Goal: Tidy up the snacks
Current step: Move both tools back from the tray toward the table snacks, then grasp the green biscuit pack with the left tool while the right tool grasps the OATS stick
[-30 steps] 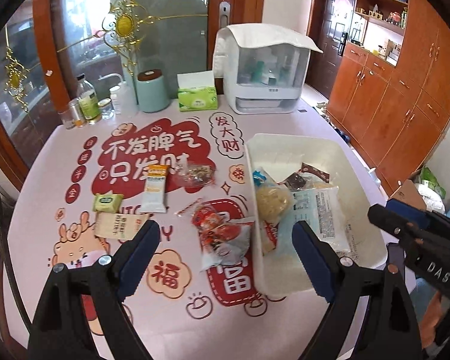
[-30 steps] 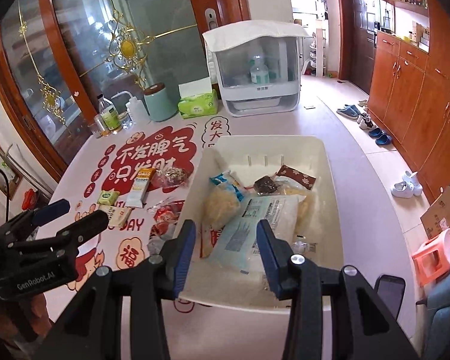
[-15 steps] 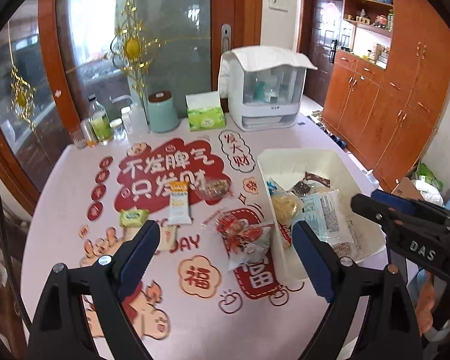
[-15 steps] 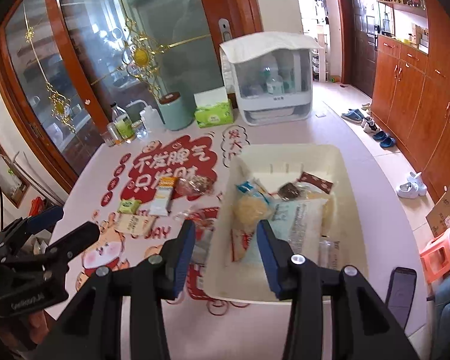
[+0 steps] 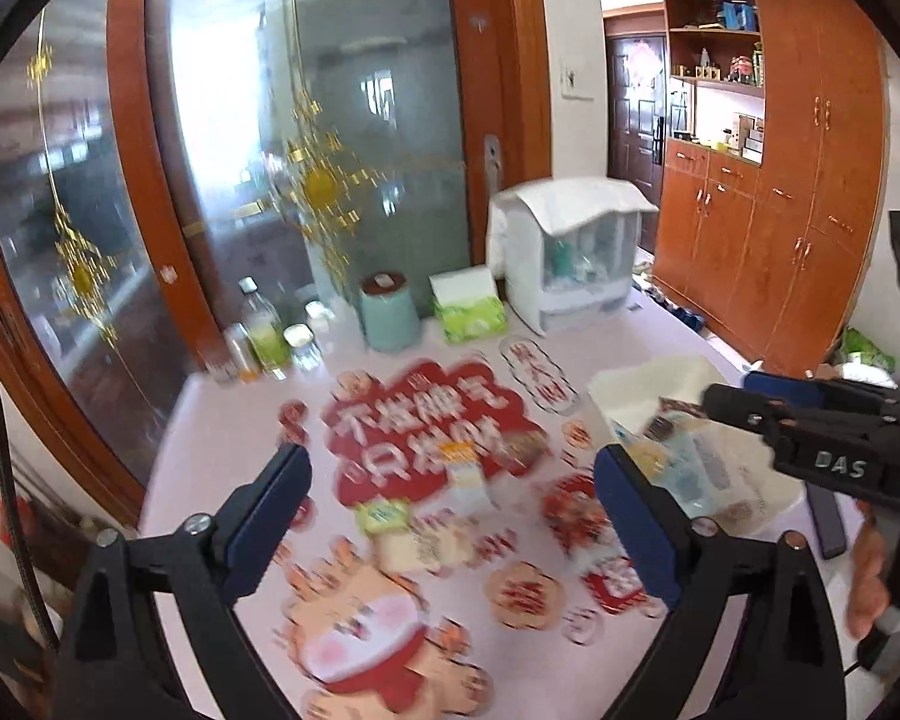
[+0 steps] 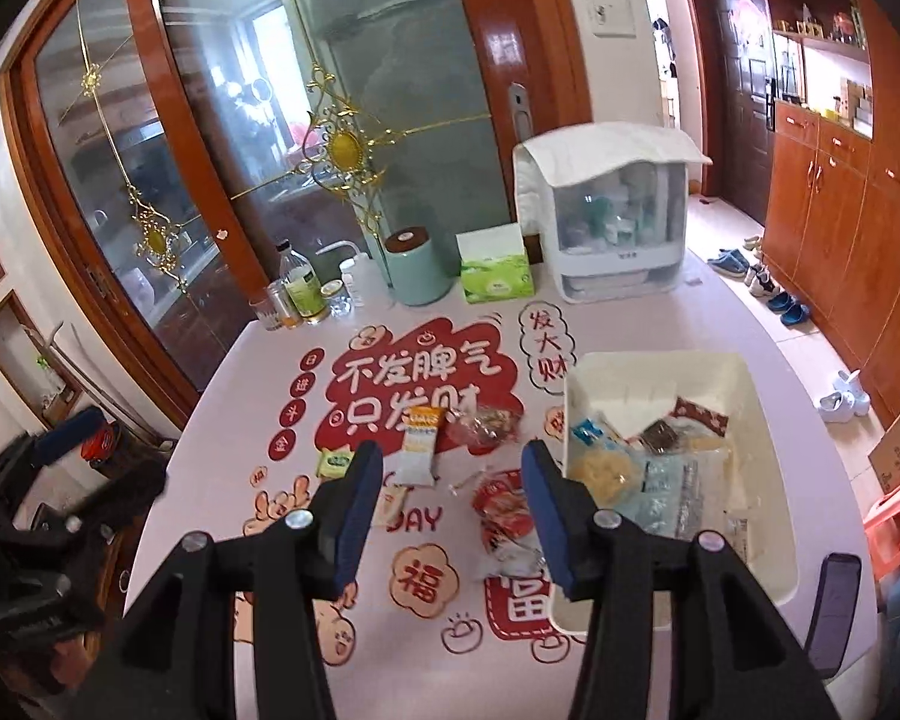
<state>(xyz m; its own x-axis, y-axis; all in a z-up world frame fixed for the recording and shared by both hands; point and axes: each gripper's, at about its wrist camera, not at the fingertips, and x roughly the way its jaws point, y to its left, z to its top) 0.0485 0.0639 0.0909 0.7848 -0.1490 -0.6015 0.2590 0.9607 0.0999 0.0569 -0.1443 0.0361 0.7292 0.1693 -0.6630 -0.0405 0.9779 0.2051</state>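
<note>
Both grippers hang high over the table, left gripper (image 5: 450, 522) jaws just widened fully, right gripper (image 6: 450, 516) just opened to half, both empty, probably surveying loose snacks (image 6: 417, 444) beside the white bin (image 6: 762, 450).

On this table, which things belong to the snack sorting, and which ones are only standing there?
For the job:
- white plastic bin, snacks inside
- yellow-and-white snack packet
- small green packet
- clear wrapped snack
- red crinkled bag

Just lying about:
- green tissue box
- mint round canister
- bottles and jars
- white covered rack
- dark phone
</note>
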